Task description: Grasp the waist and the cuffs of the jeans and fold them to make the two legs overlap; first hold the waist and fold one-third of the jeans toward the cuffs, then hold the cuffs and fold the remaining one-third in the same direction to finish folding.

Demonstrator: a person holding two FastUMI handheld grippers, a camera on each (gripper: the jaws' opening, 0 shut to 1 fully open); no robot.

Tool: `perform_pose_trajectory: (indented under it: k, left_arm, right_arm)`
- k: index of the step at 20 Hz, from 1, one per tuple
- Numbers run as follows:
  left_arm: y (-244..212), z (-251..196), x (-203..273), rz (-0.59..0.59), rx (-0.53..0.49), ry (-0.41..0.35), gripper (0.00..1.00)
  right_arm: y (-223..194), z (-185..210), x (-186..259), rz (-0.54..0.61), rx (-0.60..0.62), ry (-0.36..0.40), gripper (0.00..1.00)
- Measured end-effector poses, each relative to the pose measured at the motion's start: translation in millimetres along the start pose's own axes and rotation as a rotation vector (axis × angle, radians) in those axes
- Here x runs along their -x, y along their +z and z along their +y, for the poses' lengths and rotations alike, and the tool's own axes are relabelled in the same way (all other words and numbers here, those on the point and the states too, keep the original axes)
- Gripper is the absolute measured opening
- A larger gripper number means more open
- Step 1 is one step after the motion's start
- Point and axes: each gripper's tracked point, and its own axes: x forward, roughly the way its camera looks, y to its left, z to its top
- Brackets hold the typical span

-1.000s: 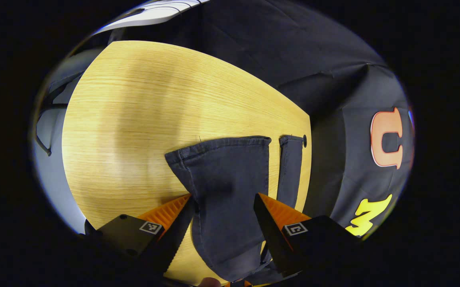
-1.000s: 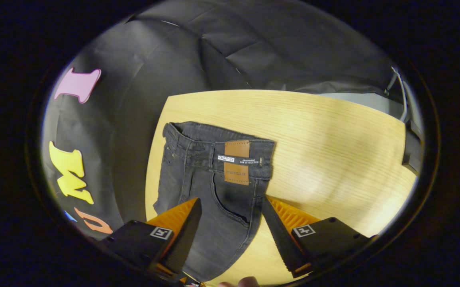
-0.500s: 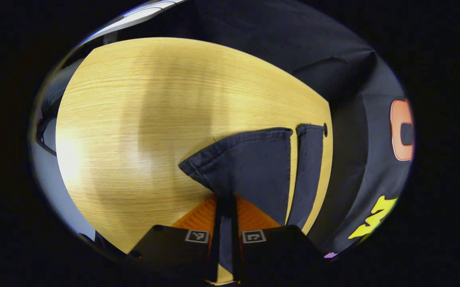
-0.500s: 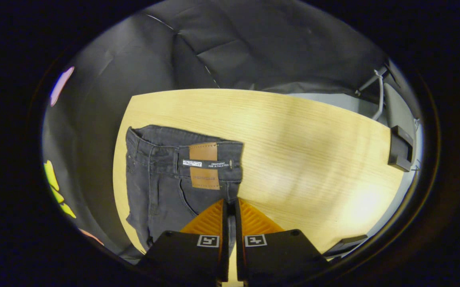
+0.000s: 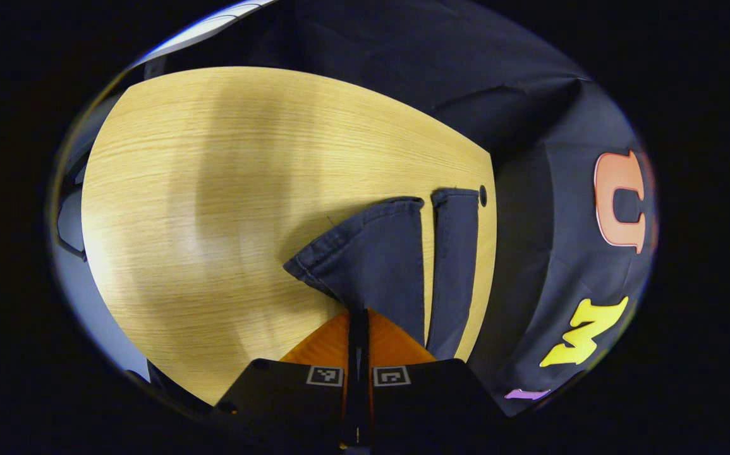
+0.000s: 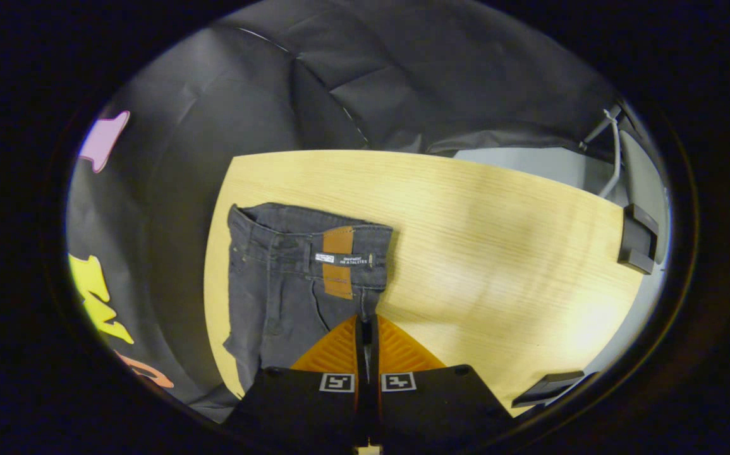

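Jeans [image 6: 289, 278]: dark, soft denim with a tan waist patch, spread on the pale wood-grain table [image 6: 497, 253] along its edge by the booth wall.
Left gripper [image 5: 358, 316]: fingers pinched together on a leg's edge below the cuffs [image 5: 396, 215].
Right gripper [image 6: 366, 322]: fingers clamped on denim just below the waist [image 6: 314, 237].

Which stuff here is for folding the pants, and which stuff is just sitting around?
For the folding:
- jeans, with their waist and cuffs
- left gripper, pinching a jeans leg
- right gripper, pinching the jeans below the waist
- wooden table under them

Just sitting around:
- black box at the table's edge
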Motion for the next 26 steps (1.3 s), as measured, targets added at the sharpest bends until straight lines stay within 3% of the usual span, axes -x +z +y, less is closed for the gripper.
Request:
perform_pose_trajectory:
  k: [7, 13, 21, 26]
  left_arm:
    - [4, -64, 30, 0.018, -0.066, -0.089, 0.04]
    - [20, -132, 33, 0.049, -0.166, -0.129, 0.03]
    - [49, -199, -35, 0.114, -0.237, -0.102, 0.03]
    - [59, -220, -109, 0.156, -0.375, -0.05, 0.03]
  right_arm:
    - [7, 75, 51, -0.029, 0.079, 0.172, 0.01]
    - [17, 153, 80, -0.036, 0.148, 0.272, 0.01]
    - [36, 230, 34, -0.057, 0.235, 0.267, 0.0]
    - [46, 252, -28, -0.064, 0.287, 0.236, 0.0]
